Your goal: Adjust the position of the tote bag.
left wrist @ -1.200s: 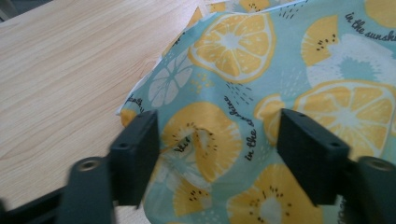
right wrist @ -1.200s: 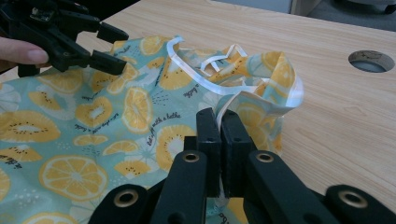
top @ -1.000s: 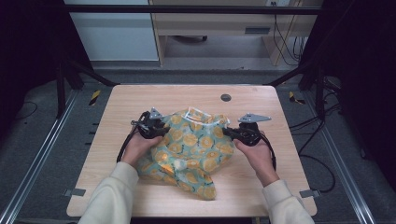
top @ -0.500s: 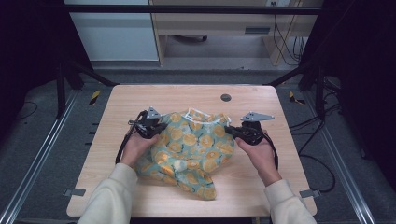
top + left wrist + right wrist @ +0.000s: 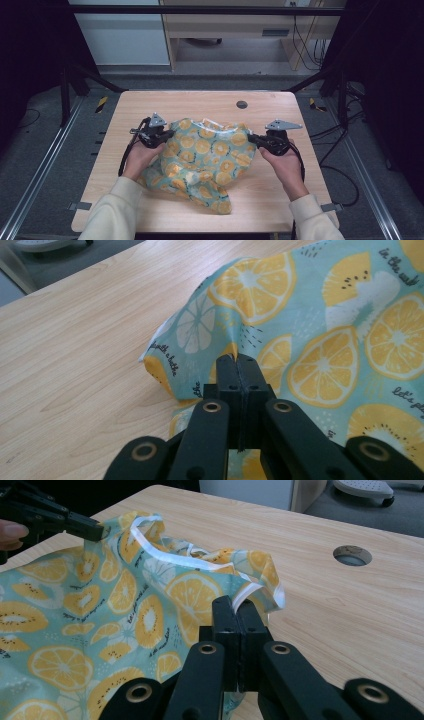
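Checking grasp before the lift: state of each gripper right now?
Left gripper: closed, pinching the citrus-print cloth at its left edge.
Right gripper: closed, pinching the same cloth at its right edge.

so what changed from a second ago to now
The left gripper has just closed its jaws on the cloth's left edge and lifted it slightly. The right gripper stayed clamped on the right edge, and the cloth stayed spread across the table.

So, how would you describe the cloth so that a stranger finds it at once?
Look at the wooden table, then between the two hand-held grippers at its middle. The crumpled cloth there is turquoise with orange citrus slices and white trim; nothing else on the table is patterned.
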`<control>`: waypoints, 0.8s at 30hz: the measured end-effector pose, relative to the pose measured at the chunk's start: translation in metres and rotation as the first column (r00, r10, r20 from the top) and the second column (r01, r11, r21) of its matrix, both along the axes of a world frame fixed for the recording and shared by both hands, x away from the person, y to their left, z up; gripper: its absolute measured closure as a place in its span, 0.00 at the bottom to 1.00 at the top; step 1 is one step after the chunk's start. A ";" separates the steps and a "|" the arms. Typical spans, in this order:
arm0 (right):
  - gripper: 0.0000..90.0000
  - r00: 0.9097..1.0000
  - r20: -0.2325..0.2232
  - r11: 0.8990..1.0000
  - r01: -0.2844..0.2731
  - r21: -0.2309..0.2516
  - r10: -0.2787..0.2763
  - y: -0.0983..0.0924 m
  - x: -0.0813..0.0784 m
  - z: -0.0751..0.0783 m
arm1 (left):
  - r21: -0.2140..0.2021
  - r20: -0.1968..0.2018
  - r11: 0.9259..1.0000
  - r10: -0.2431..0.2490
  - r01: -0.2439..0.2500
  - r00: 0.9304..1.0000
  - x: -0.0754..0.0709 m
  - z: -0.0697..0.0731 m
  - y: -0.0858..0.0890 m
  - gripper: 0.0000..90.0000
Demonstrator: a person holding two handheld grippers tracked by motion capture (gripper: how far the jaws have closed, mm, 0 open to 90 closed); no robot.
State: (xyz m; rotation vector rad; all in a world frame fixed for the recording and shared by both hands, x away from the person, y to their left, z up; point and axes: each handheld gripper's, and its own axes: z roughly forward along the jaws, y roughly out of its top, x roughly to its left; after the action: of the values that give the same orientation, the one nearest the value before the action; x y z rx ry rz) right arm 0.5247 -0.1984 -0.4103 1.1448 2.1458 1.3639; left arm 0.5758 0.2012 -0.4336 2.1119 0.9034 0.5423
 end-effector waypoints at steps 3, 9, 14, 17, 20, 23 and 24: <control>1.00 1.000 0.001 1.000 0.006 -0.008 -0.006 -0.001 0.000 0.001 | 0.000 0.007 1.000 -0.002 0.002 1.000 -0.002 0.003 0.000 1.00; 1.00 1.000 0.014 1.000 0.009 -0.003 -0.009 -0.001 -0.003 0.007 | -0.016 0.034 1.000 -0.005 0.006 0.999 -0.012 0.014 0.005 1.00; 1.00 0.999 0.050 1.000 0.002 0.014 -0.003 0.000 -0.010 0.016 | -0.043 0.071 0.999 0.003 0.000 0.997 -0.026 0.030 0.013 1.00; 1.00 0.997 0.072 1.000 -0.003 0.022 0.002 0.000 -0.015 0.022 | -0.067 0.097 0.998 0.014 -0.007 0.995 -0.034 0.042 0.017 1.00; 1.00 0.996 0.091 1.000 -0.012 0.016 0.010 0.002 -0.018 0.028 | -0.080 0.118 0.997 0.024 -0.015 0.993 -0.040 0.050 0.021 1.00; 1.00 0.993 0.112 1.000 -0.020 0.012 0.018 0.004 -0.020 0.035 | -0.082 0.136 0.996 0.030 -0.019 0.990 -0.044 0.057 0.024 1.00; 1.00 0.993 0.117 1.000 -0.019 0.016 0.017 0.005 -0.020 0.038 | -0.084 0.138 0.996 0.030 -0.019 0.990 -0.045 0.058 0.024 1.00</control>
State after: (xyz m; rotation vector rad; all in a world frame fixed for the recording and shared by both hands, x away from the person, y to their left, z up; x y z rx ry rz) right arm 0.5048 -0.1934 -0.3724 1.0281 2.0707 1.4230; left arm 0.5311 0.2254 -0.3756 1.9655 0.8584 0.6463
